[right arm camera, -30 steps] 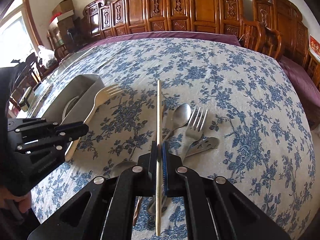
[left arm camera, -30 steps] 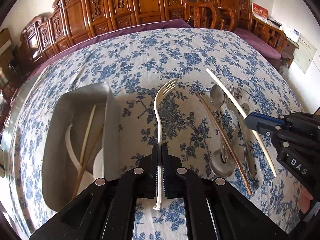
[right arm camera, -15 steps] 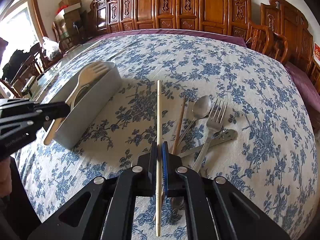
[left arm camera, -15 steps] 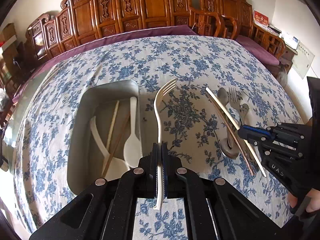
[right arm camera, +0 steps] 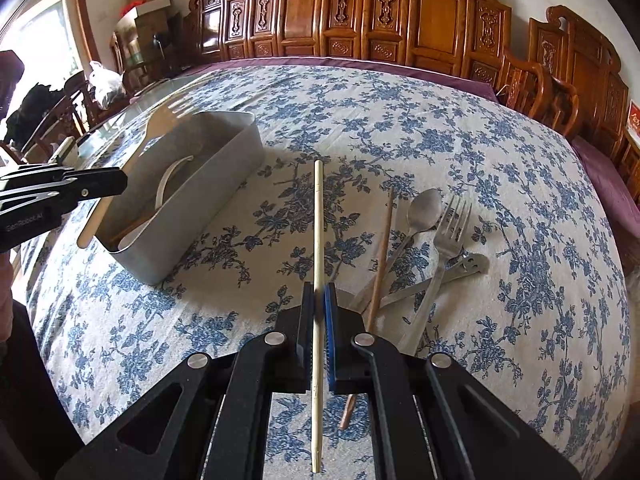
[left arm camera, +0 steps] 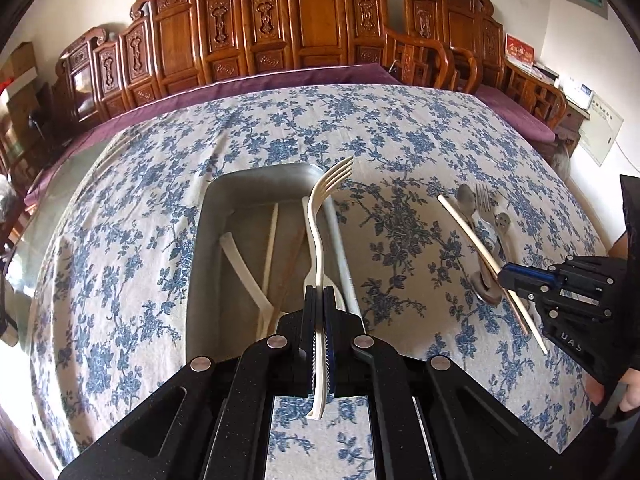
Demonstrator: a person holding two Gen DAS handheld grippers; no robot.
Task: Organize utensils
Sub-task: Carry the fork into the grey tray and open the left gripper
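Since a second earlier, you had carried the left gripper (left arm camera: 319,292) sideways, so the cream plastic fork (left arm camera: 320,216) it clamped hung over the grey bin (left arm camera: 196,280) rather than the floral surface (left arm camera: 120,240). Both grippers pitched steeply downward. The fork's long axis ran away from you, tines pointing at the bin's far end. Your right gripper (right arm camera: 319,288) was clamped on a pale chopstick (right arm camera: 318,220), above the surface between the bin and the metal cutlery, pointing away.
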